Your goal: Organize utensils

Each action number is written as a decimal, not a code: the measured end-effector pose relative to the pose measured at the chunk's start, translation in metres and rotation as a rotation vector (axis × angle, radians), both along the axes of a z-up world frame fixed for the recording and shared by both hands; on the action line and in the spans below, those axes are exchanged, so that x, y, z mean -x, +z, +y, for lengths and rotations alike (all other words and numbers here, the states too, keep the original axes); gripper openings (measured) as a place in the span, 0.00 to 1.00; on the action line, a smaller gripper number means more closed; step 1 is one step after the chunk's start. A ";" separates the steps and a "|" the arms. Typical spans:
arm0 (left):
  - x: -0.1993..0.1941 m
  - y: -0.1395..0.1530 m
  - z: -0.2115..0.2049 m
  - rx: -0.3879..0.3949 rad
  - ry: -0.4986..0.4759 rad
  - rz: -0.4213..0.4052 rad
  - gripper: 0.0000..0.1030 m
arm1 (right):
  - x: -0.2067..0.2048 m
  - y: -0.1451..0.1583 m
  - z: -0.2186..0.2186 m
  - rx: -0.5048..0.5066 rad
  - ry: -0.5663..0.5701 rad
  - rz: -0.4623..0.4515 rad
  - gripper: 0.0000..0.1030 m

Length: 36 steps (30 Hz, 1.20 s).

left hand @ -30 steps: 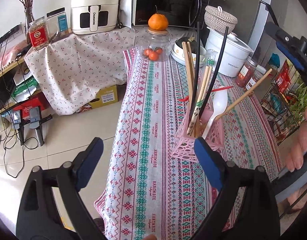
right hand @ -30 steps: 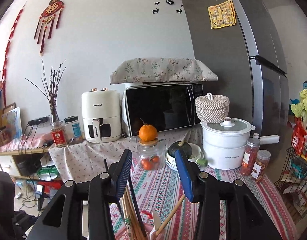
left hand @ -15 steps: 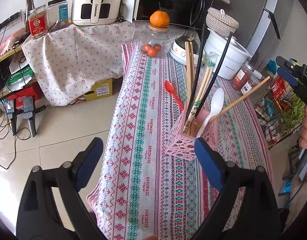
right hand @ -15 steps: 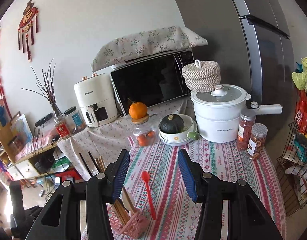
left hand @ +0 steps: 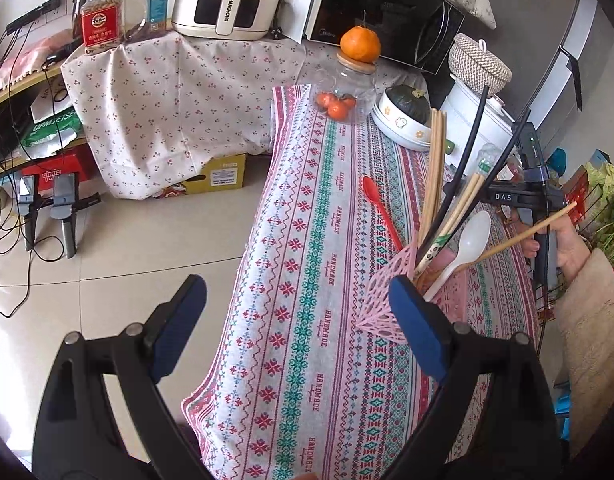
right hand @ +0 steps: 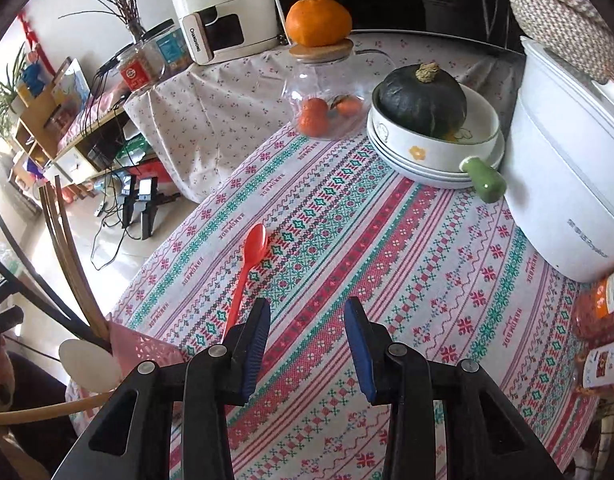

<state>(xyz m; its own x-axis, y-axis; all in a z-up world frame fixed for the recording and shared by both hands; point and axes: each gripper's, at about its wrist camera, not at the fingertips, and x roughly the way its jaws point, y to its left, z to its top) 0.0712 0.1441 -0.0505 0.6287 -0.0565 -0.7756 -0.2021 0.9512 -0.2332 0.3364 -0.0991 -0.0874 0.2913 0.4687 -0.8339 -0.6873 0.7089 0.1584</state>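
Observation:
A pink openwork utensil basket stands on the patterned tablecloth and holds several chopsticks and a white spoon. It also shows at the left edge of the right wrist view. A red spoon lies flat on the cloth beyond the basket; in the right wrist view the red spoon lies just ahead and left of my open, empty right gripper. My left gripper is open and empty, its right finger beside the basket.
At the far end of the table stand a glass jar topped by an orange, a bowl with a green squash, a white pot and spice jars. Floor lies left of the table edge.
My right gripper has tilted down and moved in low over the table toward the red spoon. My left gripper has shifted closer to the basket, which now sits against its right finger.

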 end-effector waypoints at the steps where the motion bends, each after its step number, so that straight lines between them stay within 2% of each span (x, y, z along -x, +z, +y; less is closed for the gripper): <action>1: -0.002 -0.002 0.002 -0.004 0.006 0.007 0.90 | -0.008 -0.008 0.011 -0.011 0.033 0.009 0.37; 5: -0.008 -0.011 0.003 -0.015 0.018 0.034 0.90 | -0.027 -0.034 0.052 -0.051 0.171 0.014 0.37; 10: -0.015 -0.019 -0.001 -0.027 0.004 0.069 0.90 | -0.038 -0.060 0.086 -0.035 0.263 -0.012 0.37; 14: -0.020 -0.022 -0.002 -0.028 -0.002 0.080 0.90 | -0.031 -0.072 0.100 -0.003 0.319 -0.049 0.37; 15: -0.021 -0.023 -0.003 -0.029 -0.003 0.083 0.90 | -0.028 -0.072 0.101 -0.001 0.324 -0.075 0.34; 18: -0.022 -0.023 -0.004 -0.024 -0.004 0.085 0.90 | -0.027 -0.073 0.103 0.031 0.316 -0.136 0.13; 19: -0.022 -0.023 -0.005 -0.025 -0.004 0.083 0.90 | -0.028 -0.073 0.102 0.025 0.315 -0.139 0.11; 23: -0.022 -0.021 -0.007 -0.026 -0.010 0.070 0.90 | -0.028 -0.068 0.091 0.014 0.283 -0.144 0.04; 26: -0.021 -0.018 -0.012 -0.024 -0.024 0.055 0.90 | -0.027 -0.056 0.078 0.013 0.217 -0.175 0.04; 31: -0.015 -0.008 -0.022 -0.035 -0.052 0.012 0.90 | -0.009 -0.018 0.039 -0.027 0.066 -0.241 0.04; 36: -0.003 0.004 -0.025 -0.025 -0.068 -0.043 0.90 | 0.028 0.024 0.002 -0.042 -0.069 -0.328 0.04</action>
<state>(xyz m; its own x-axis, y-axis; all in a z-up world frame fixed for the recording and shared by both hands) 0.0744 0.1190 -0.0470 0.6569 -0.0814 -0.7495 -0.1268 0.9681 -0.2163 0.3085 -0.0973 -0.0631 0.5733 0.4705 -0.6708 -0.6568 0.7534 -0.0328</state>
